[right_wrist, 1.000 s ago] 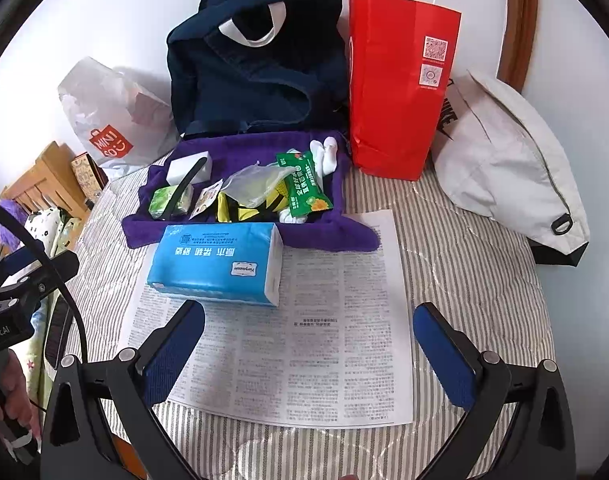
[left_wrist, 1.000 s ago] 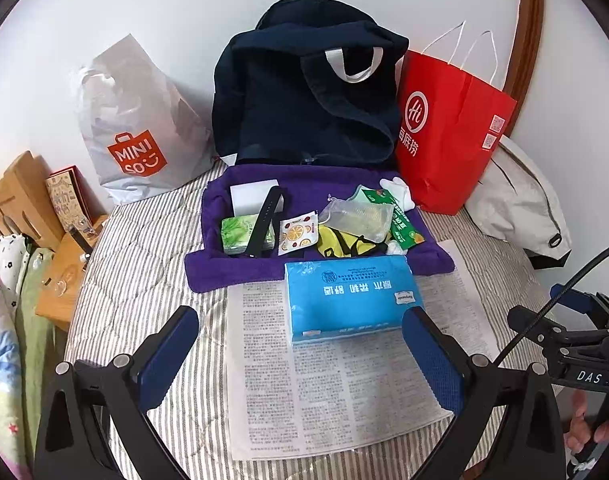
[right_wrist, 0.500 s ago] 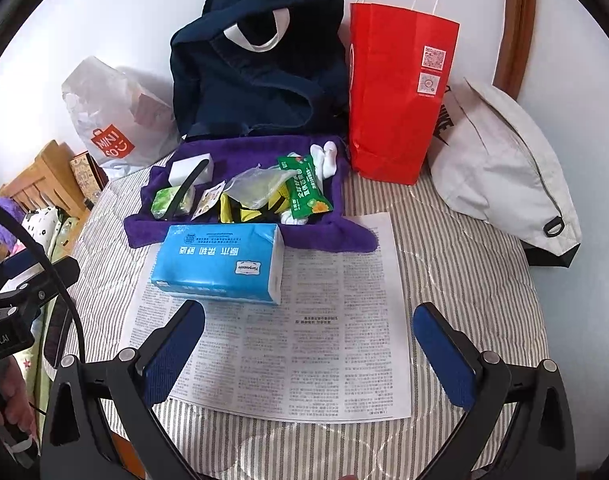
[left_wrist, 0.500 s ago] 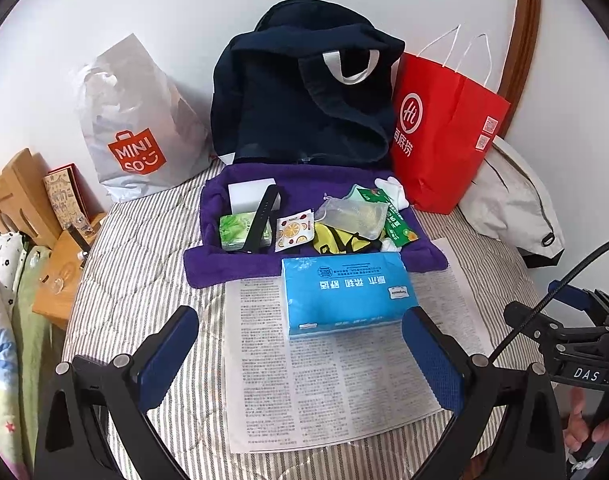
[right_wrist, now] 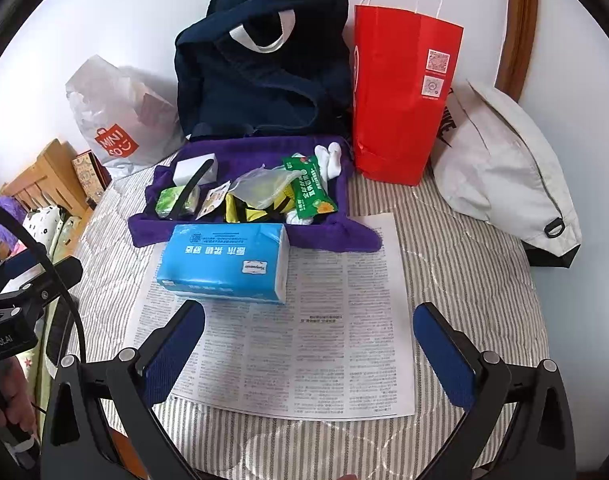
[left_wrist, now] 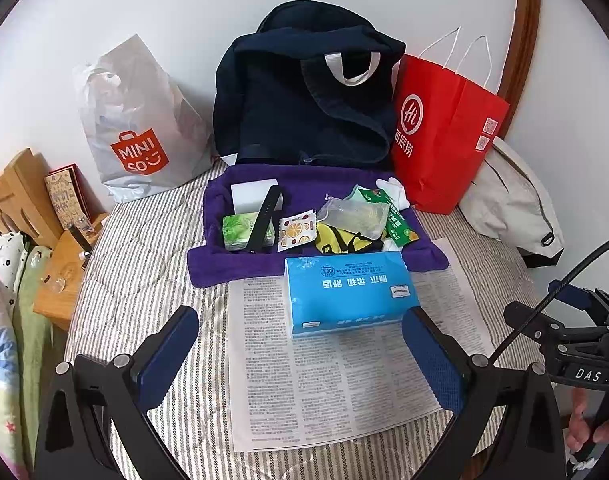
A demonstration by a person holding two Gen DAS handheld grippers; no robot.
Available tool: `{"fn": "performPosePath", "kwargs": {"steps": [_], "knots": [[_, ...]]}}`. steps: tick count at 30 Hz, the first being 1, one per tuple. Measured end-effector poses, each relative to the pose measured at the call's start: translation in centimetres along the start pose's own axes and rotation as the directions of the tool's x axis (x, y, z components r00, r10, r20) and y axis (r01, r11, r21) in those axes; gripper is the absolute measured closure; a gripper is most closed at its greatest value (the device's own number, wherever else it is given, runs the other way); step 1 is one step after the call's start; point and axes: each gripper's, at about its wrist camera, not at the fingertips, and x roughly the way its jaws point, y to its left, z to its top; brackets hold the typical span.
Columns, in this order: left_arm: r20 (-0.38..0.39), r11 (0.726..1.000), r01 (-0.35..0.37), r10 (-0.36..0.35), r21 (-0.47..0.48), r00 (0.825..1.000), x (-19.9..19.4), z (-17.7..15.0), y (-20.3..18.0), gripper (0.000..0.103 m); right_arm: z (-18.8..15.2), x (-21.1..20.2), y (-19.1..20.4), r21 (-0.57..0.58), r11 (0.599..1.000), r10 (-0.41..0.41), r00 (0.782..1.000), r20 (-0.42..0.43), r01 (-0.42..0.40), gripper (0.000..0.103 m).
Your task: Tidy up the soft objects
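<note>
Grippers, both ours, are hovering wide-jawed and empty above the newspaper point(left_wrist: 336, 364): the left gripper point(left_wrist: 300, 344) is now framing the blue tissue pack point(left_wrist: 346, 290) slightly closer than a second ago, while the right gripper point(right_wrist: 308, 344) is hanging just short of it. We are seeing the tissue pack lying where it was, on the newspaper's far edge against the purple towel point(left_wrist: 232, 270), which is holding small packets and white socks point(right_wrist: 330, 160); we are judging the slight advance an approach toward the pack.
</note>
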Motion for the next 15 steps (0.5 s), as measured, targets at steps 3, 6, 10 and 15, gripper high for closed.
{"fn": "performPosePath", "kwargs": {"steps": [3,6,10,15], "knots": [[0.001,1.000,0.004,-0.004,0.005,1.000,0.01,-0.02,0.00,0.000,-0.09,0.04,0.06,-0.001,1.000,-0.004,1.000,-0.002,0.004,0.000],[0.002,1.000,0.005,-0.005,0.003,1.000,-0.03,-0.05,-0.06,0.000,-0.13,0.08,0.08,0.000,1.000,-0.009,1.000,-0.005,0.009,0.000],[0.003,1.000,0.006,-0.006,0.002,1.000,-0.08,-0.11,-0.02,0.000,-0.10,0.00,0.11,-0.003,1.000,-0.012,1.000,-0.004,0.012,0.000],[0.003,1.000,0.005,-0.005,0.002,1.000,-0.06,-0.07,-0.05,0.000,-0.12,-0.06,0.12,-0.002,1.000,-0.014,1.000,-0.004,0.014,0.000]]}}
